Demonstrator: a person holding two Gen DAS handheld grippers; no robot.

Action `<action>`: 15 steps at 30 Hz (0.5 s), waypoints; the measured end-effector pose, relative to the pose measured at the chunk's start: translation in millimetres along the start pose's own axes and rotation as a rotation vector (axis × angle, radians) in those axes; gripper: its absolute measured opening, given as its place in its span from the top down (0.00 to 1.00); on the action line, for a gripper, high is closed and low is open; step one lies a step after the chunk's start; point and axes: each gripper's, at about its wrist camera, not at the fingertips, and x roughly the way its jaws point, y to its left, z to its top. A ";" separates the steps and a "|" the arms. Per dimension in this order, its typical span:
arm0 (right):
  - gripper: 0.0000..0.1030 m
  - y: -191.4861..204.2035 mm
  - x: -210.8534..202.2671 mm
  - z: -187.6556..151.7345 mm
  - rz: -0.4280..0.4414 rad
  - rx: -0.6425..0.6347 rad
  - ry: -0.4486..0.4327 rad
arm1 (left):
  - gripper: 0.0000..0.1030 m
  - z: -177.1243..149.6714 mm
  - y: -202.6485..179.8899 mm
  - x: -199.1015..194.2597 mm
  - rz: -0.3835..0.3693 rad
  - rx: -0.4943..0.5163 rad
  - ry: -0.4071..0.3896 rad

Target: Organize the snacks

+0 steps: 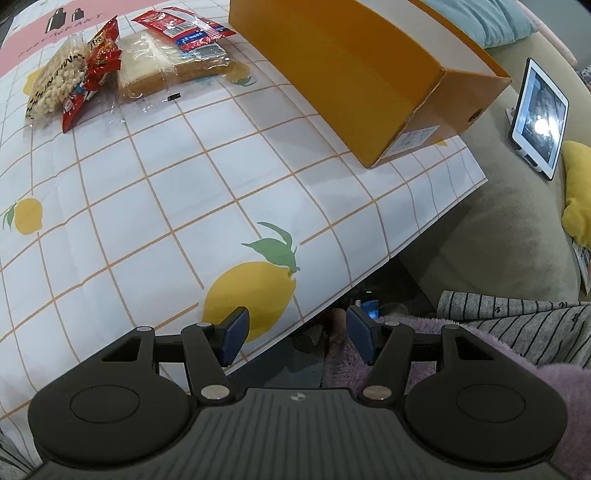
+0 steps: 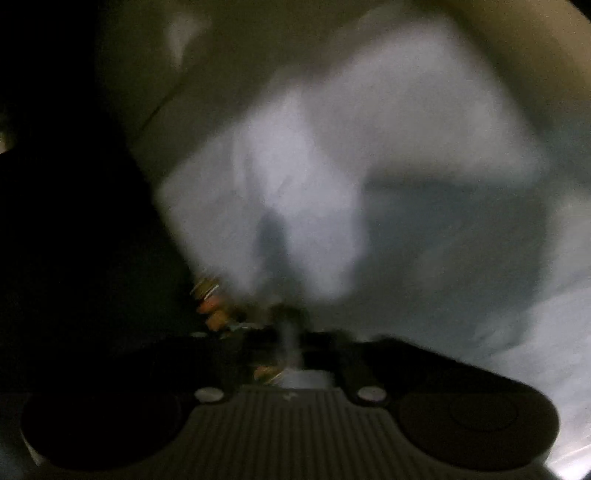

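Over the near edge of the lemon-print tablecloth (image 1: 155,206), my left gripper (image 1: 297,332) is open with nothing between its blue pads (image 1: 234,336). Far back on the left lie a bag of peanuts (image 1: 51,81), a red snack packet (image 1: 98,70), a clear bag of bread (image 1: 162,70) and a red-and-blue packet (image 1: 184,29). An orange cardboard box (image 1: 369,74) stands at the back right. The right wrist view is dark and blurred. In it my right gripper (image 2: 290,332) is shut, seemingly pinching a thin pale wrapper edge of a snack packet (image 2: 210,306) with orange and yellow print.
A tablet (image 1: 539,114) leans on a beige sofa (image 1: 480,229) past the table's right edge, beside a yellow cushion (image 1: 576,192). A striped sleeve (image 1: 517,317) and purple fleece (image 1: 347,365) lie under my left gripper's right side. Pale blurred shapes (image 2: 332,166) fill the right view.
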 end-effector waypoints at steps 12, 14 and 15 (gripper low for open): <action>0.48 1.8 -20.1 0.7 0.199 -0.003 -0.050 | 0.31 -2.2 4.5 -8.6 -0.027 -0.022 -0.007; 0.36 -16.3 -7.1 2.3 0.255 0.146 0.054 | 0.31 -3.2 4.0 -8.2 -0.031 -0.018 -0.003; 0.36 -24.2 -0.1 -2.0 0.283 0.218 0.102 | 0.31 -3.3 3.0 -7.6 -0.034 -0.014 -0.001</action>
